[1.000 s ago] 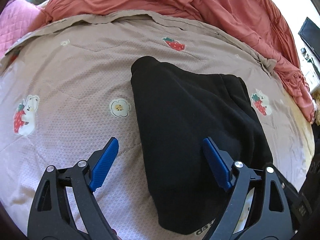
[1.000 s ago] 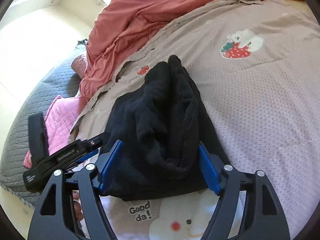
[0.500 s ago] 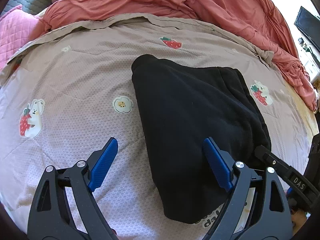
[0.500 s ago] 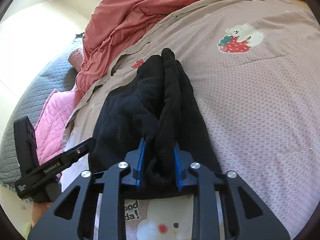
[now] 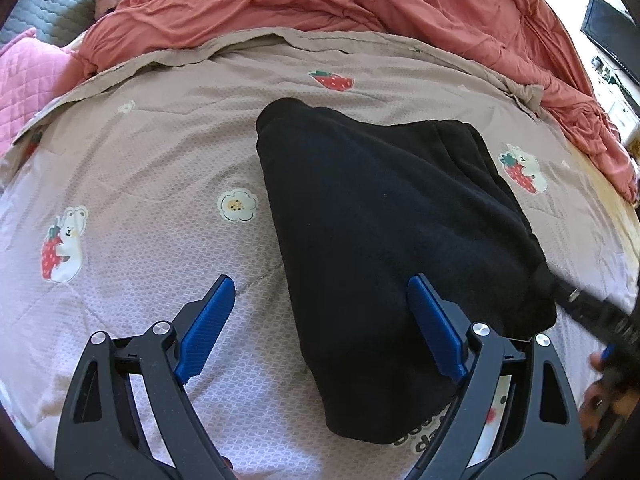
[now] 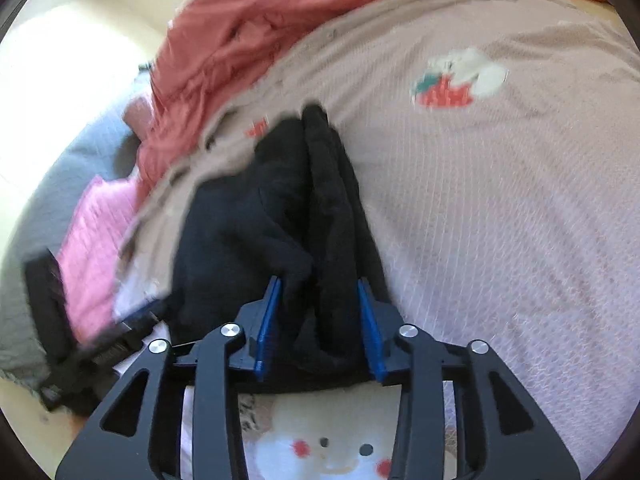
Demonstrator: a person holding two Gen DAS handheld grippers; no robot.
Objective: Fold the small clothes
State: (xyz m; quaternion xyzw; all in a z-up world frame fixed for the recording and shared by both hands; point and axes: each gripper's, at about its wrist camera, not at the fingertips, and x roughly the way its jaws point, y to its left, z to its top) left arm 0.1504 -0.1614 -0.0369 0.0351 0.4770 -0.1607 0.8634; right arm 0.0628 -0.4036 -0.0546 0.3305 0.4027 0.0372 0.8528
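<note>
A black fleece garment (image 5: 380,220) lies folded on the bedspread (image 5: 140,168), its thick folded edge toward the right. My left gripper (image 5: 320,280) hovers open over the garment's near left border, one blue pad above the cloth and the other above the bedspread. In the right wrist view the garment (image 6: 280,208) is bunched into a ridge. My right gripper (image 6: 318,282) has that ridge between its blue pads, filling the gap and touching both, while the jaws are opening. The right gripper's dark frame (image 5: 592,312) shows blurred at the garment's right corner.
A coral duvet (image 5: 360,4) is heaped along the far side of the bed. A pink quilted cushion (image 5: 24,76) and grey cover (image 6: 76,168) lie at the left. A dark screen (image 5: 608,32) stands beyond the bed's right edge. Bear and strawberry prints dot the bedspread.
The right gripper's jaws closed from wide onto the garment's bunched edge, then widened somewhat. Its view is now blurred. The left gripper stayed open and nearly still.
</note>
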